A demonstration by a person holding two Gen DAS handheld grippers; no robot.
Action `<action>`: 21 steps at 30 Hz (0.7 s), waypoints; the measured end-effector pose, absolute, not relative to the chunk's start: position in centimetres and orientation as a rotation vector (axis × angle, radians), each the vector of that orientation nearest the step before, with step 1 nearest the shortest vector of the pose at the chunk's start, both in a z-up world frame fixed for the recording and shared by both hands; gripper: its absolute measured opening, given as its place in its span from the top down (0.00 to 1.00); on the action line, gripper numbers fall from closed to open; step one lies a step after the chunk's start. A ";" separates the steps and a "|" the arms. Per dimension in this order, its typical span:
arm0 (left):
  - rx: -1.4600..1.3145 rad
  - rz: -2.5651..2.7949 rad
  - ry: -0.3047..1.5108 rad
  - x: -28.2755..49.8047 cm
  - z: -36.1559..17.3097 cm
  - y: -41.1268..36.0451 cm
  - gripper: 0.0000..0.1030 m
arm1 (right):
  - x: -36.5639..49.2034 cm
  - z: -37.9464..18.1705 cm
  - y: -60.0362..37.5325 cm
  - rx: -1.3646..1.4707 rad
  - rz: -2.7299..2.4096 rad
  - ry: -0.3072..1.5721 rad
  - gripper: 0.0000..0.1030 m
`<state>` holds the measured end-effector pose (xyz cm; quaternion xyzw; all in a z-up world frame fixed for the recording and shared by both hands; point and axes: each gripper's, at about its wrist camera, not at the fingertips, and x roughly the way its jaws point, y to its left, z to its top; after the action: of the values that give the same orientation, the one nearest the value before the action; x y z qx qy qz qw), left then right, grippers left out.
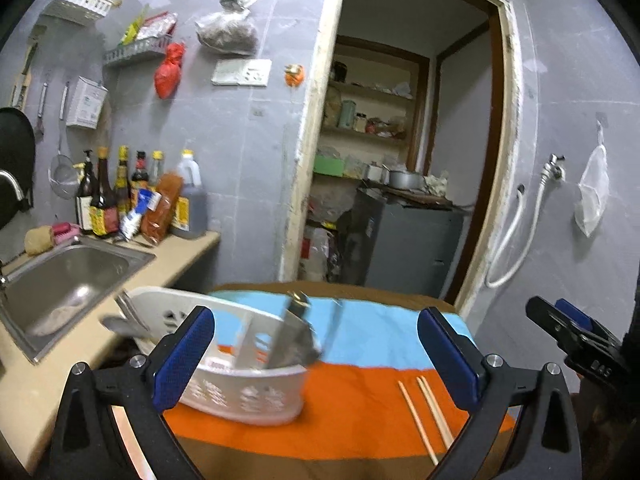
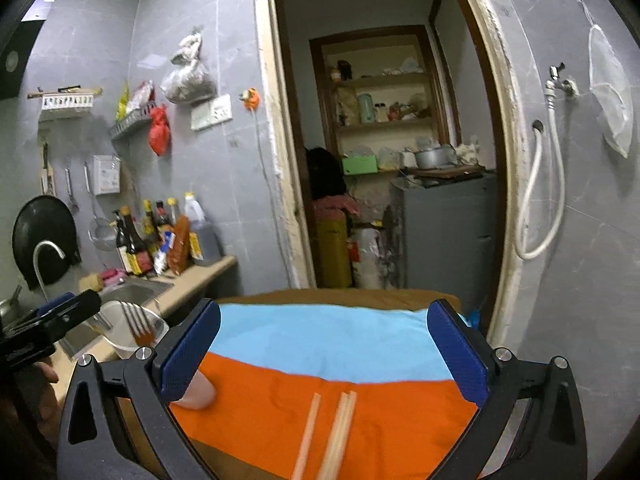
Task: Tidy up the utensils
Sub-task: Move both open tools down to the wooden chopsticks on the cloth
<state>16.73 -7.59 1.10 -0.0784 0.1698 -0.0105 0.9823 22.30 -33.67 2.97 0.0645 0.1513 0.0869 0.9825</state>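
We see three chopsticks (image 2: 332,432) lying near-to-far on the bench's orange cloth (image 1: 352,412), right of one white basket (image 1: 240,376); both our hand-held grippers, left (image 1: 316,356) and right (image 2: 324,356), gape empty.

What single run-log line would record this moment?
left gripper: jaws open, empty | right gripper: jaws open, empty | basket: holds utensils | chopsticks: on cloth, outside basket
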 end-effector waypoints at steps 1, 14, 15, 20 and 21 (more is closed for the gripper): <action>-0.158 -0.027 0.351 16.7 0.8 -8.1 0.01 | 22.4 2.6 -34.3 0.129 0.171 0.313 0.01; -0.143 -0.117 0.605 19.4 -5.8 -14.1 0.01 | 25.5 -4.3 -39.1 0.123 0.226 0.546 0.01; -0.139 -0.116 0.621 19.8 -6.2 -14.2 0.01 | 25.9 -4.9 -39.0 0.111 0.230 0.569 0.01; -0.113 -0.124 0.736 22.1 -8.3 -15.2 0.01 | 27.5 -8.3 -39.1 0.106 0.265 0.672 0.02; -0.109 -0.130 0.757 22.5 -8.7 -15.3 0.01 | 27.6 -8.7 -39.2 0.112 0.268 0.684 0.04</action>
<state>22.51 -15.30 -8.69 -0.0531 0.3689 -0.0632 0.9258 27.64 -39.17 -8.74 0.0546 0.3343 0.1309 0.9317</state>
